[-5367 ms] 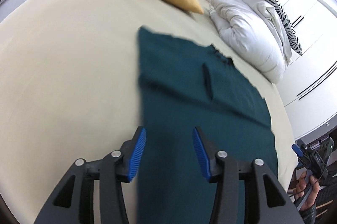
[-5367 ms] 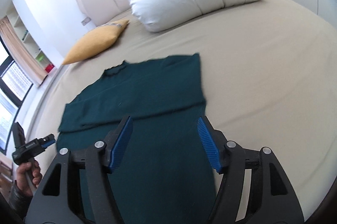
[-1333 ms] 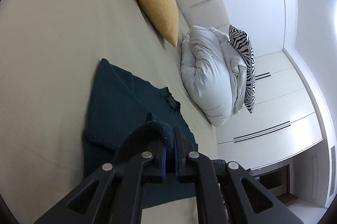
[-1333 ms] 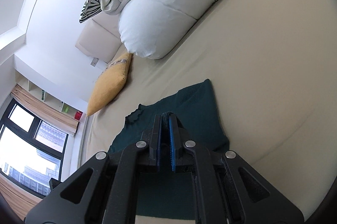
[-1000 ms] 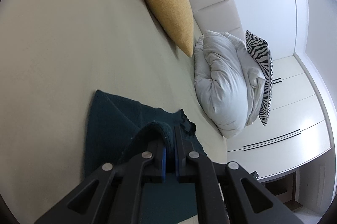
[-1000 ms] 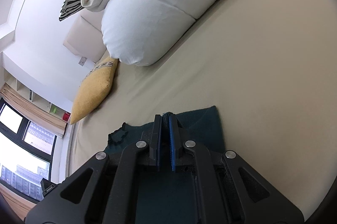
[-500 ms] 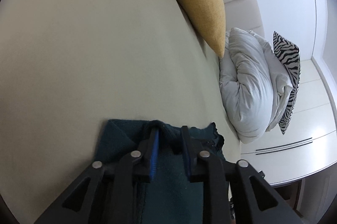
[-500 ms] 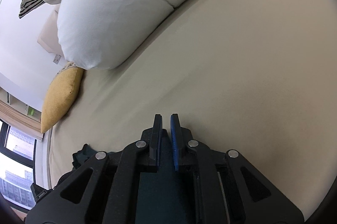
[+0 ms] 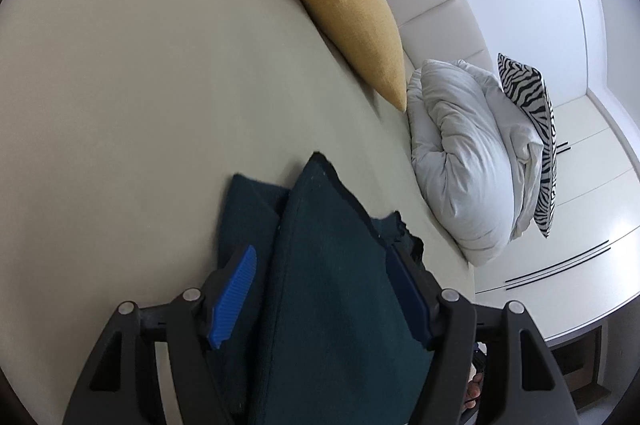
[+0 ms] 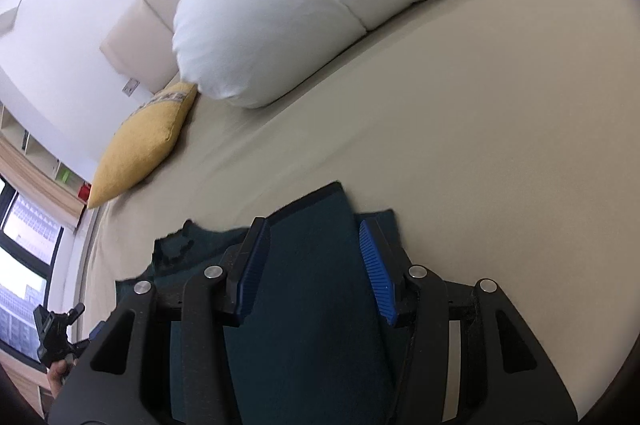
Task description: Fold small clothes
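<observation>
Beige sheeting covers the bed (image 9: 120,85), the broadest thing in either view, with a white duvet (image 10: 320,5) bundled at its head, a yellow cushion (image 9: 344,9) beside that and a zebra-print pillow (image 9: 532,129) behind. On the sheet lies the dark teal garment (image 9: 328,285), doubled over: an upper layer with a pointed corner rests on a lower layer that peeks out along its left side and at the frilled neckline on the right.

The left gripper (image 9: 324,299) is spread and its jaws are opening; the folded cloth sits between the blue pads, and the pads do not seem to press on it. In the right wrist view, the right gripper (image 10: 316,269) is likewise parted and opening, with the upper layer running up between its fingers, apparently loose.

The chief risk, as I judge it, is in the pull-away. The knit looks soft and slightly grippy, and the ribbed pads could catch on it; if either tool drags back along the cloth rather than lifting clear, the top layer may slide or peel back. The upper corner already sits askew of the lower edge, so a small tug could worsen the mismatch and leave an uneven fold. The soft mattress may also let the layers creep under any downward press.
</observation>
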`<state>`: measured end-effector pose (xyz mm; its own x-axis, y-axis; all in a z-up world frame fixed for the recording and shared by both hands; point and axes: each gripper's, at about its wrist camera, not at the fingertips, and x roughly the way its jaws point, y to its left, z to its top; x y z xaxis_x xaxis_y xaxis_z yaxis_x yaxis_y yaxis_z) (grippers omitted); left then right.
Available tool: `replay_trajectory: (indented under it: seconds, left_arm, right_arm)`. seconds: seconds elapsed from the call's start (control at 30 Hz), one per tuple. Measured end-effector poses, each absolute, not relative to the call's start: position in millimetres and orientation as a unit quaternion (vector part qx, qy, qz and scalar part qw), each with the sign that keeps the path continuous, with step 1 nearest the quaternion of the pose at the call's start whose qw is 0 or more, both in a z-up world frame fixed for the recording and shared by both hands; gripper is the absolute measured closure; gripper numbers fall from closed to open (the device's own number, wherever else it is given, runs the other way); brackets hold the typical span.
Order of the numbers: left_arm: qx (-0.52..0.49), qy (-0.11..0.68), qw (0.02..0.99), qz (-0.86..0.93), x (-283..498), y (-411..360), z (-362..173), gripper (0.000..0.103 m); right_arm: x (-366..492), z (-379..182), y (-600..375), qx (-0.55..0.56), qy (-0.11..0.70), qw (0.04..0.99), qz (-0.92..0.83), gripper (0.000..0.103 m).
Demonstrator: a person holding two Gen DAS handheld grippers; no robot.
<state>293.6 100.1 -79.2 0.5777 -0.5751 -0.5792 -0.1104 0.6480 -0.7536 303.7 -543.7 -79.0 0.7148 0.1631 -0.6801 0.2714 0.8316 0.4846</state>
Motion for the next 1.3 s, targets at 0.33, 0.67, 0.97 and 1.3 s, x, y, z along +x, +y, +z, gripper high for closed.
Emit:
replay_trajectory:
  seconds: [0.33, 0.67, 0.97, 1.3]
  left_arm:
    - [-0.237, 0.458, 0.844, -0.150, 239.7, 54.2, -80.3, 0.043]
    - [-0.233, 0.473, 0.840, -0.130, 225.5, 63.1, -91.3, 0.096]
    - [-0.278, 0.462, 0.833, -0.124, 205.2, 75.8, -104.8, 0.096]
    - [-0.280, 0.467, 0.828, -0.132, 203.3, 76.7, -99.5, 0.076]
  right_arm:
    - [229.5, -100.9, -509.6, 0.213, 0.409, 0.887, -0.031, 0.057]
    - [183.9, -116.4, -516.9, 0.175, 0.437, 0.880, -0.063, 0.057]
    - [173.1, -126.2, -516.0, 0.169, 0.445, 0.877, -0.065, 0.057]
    - [166.0, -116.9, -519.5, 0.174, 0.437, 0.879, -0.076, 0.057]
